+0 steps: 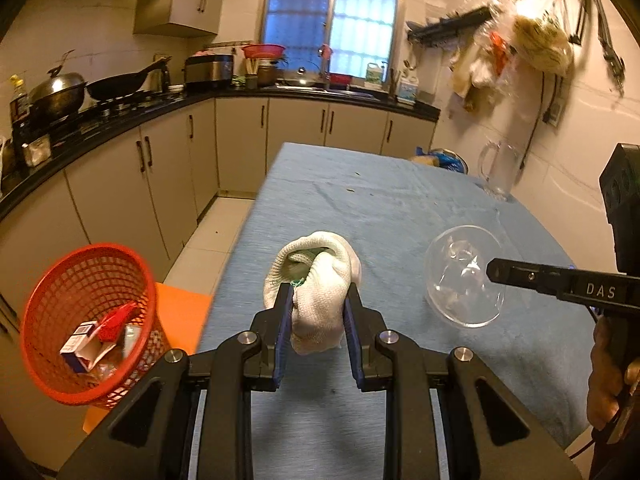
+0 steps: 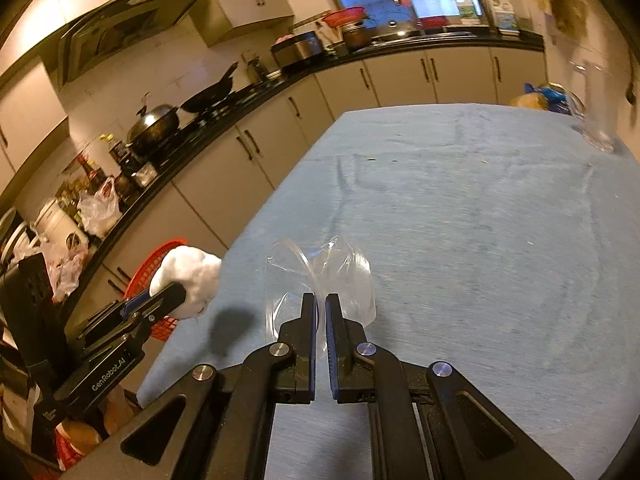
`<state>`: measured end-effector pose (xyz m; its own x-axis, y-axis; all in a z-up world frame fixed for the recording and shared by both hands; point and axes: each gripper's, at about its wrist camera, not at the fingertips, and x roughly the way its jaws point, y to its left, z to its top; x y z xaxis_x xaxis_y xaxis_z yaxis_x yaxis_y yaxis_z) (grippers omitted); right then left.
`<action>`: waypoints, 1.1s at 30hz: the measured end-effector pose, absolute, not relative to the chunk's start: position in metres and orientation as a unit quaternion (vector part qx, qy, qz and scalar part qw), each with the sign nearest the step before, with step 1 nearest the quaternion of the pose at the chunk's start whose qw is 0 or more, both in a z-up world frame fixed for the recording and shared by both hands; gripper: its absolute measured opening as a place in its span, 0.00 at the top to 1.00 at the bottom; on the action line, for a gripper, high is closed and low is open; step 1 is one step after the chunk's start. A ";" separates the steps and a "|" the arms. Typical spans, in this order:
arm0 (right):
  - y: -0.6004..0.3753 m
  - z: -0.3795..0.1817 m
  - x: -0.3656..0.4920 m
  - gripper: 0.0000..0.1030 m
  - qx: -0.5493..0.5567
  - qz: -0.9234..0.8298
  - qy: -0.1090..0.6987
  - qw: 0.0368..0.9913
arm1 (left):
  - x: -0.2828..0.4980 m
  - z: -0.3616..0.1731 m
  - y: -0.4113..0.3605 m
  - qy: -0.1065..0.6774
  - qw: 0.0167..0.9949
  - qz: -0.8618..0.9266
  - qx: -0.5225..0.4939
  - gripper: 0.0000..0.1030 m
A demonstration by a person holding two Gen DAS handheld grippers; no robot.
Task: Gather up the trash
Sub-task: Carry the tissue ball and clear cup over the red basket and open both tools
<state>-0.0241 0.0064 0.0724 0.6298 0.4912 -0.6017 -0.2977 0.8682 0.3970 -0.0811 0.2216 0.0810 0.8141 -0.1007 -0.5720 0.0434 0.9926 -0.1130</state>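
We held two black grippers over a table (image 1: pixel 400 208) covered in blue cloth, in a kitchen. Our left gripper (image 1: pixel 318 294) was clamped on a balled-up white knitted glove (image 1: pixel 316 280), lifted above the table's near left part. Our right gripper (image 2: pixel 320 304) was pinched shut on the rim of a clear plastic cup (image 2: pixel 320 276), held off the cloth. A red mesh basket (image 1: pixel 80 280) beside the table's left edge held a small carton and scraps.

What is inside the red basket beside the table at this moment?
The red basket holds a blue-and-white carton, something red and some paler scraps. The wall and the upper pieces cover whatever lies lower down, so the bottom cannot be seen.
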 end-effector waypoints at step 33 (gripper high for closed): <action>0.249 0.100 0.034 0.94 0.067 0.369 0.398 0.837 | -0.137 0.069 0.457 0.281 0.935 0.149 -0.158 0.77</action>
<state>0.0338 0.2494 0.1003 0.4117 0.6712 -0.6164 -0.5645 0.7188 0.4057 -0.1374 0.4565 0.0687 0.7974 0.1893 -0.5730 -0.3668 0.9060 -0.2112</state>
